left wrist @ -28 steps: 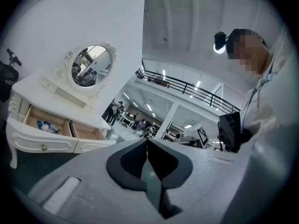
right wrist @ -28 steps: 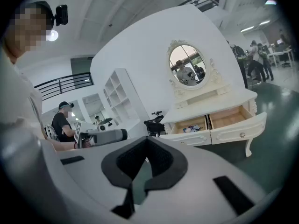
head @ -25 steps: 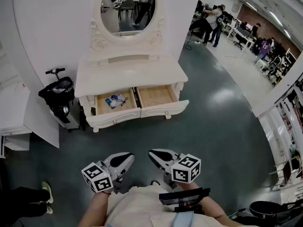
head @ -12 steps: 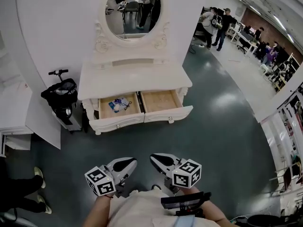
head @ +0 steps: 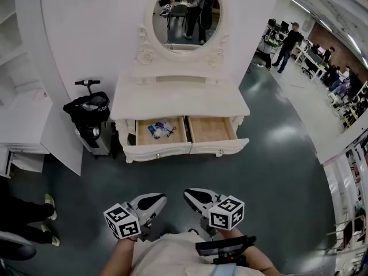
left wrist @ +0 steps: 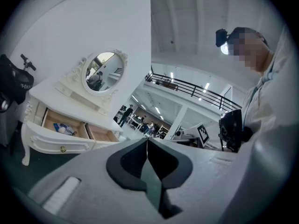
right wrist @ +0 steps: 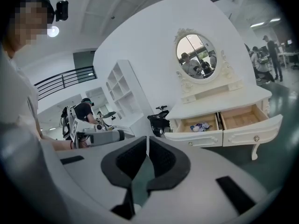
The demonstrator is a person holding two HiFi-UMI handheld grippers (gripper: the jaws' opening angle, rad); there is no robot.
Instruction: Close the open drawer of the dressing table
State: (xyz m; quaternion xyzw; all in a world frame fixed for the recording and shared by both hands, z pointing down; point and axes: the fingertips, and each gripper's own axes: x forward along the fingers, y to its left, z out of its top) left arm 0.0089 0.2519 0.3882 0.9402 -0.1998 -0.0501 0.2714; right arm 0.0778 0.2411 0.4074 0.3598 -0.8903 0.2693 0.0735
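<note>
A white dressing table (head: 181,99) with an oval mirror stands ahead of me against a white wall. Both of its drawers are pulled out. The left drawer (head: 161,132) holds a few small items and the right drawer (head: 214,131) is empty. My left gripper (head: 154,200) and right gripper (head: 192,195) are held close to my body, well short of the table, both shut on nothing. In the left gripper view the left gripper (left wrist: 147,141) has the drawers (left wrist: 60,127) off to its left. In the right gripper view the right gripper (right wrist: 146,139) has the drawers (right wrist: 243,118) to its right.
A black scooter with a bag (head: 92,111) is parked at the table's left side. White shelving (head: 23,125) stands further left, with a person's shoes (head: 49,203) on the dark floor by it. People (head: 287,39) stand far off at the back right.
In the head view the dressing table has slid to the right and looks a little nearer. Both grippers stay shut and low in front of my body.
</note>
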